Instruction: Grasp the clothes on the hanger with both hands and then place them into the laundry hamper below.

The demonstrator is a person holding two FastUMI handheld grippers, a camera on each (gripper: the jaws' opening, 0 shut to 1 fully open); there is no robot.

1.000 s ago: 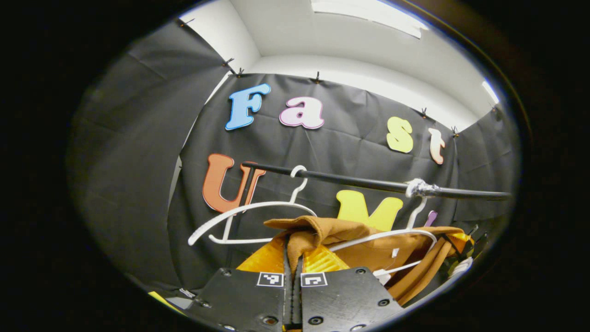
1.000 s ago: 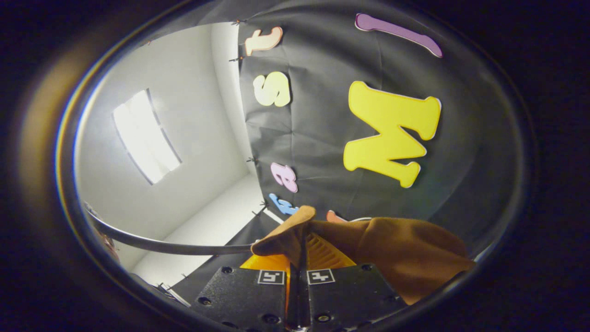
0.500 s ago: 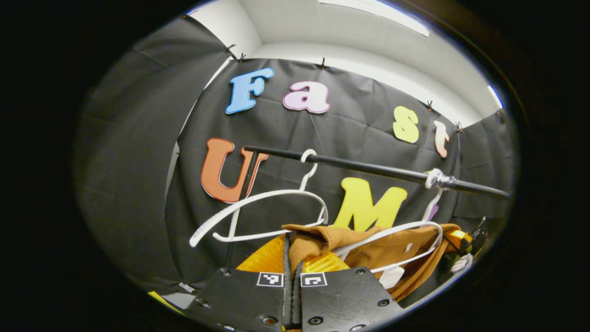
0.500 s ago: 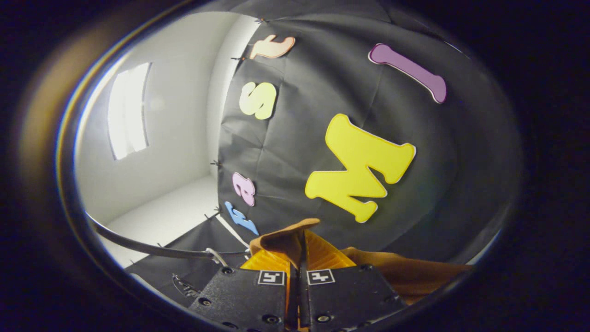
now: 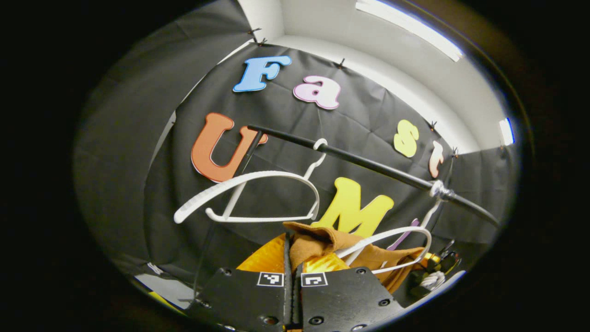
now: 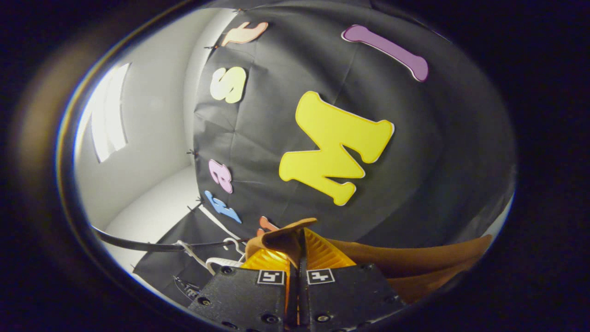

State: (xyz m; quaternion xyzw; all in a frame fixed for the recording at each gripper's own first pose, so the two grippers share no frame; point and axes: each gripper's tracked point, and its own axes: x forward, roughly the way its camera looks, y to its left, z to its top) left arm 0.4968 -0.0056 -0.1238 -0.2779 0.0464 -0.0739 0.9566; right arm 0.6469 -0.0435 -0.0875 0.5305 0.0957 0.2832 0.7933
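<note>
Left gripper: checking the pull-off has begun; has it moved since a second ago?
Yes. The left gripper, shut on the brown garment, has dropped away from the black rail.

Each hand-held gripper has dark screwed plates bearing square markers.

garment cut by rim | rail end hidden

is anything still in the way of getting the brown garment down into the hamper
Yes. A white hanger on the black rail is threaded through the brown garment between both hand-held grippers' holds. The hamper isn't in view.
</note>
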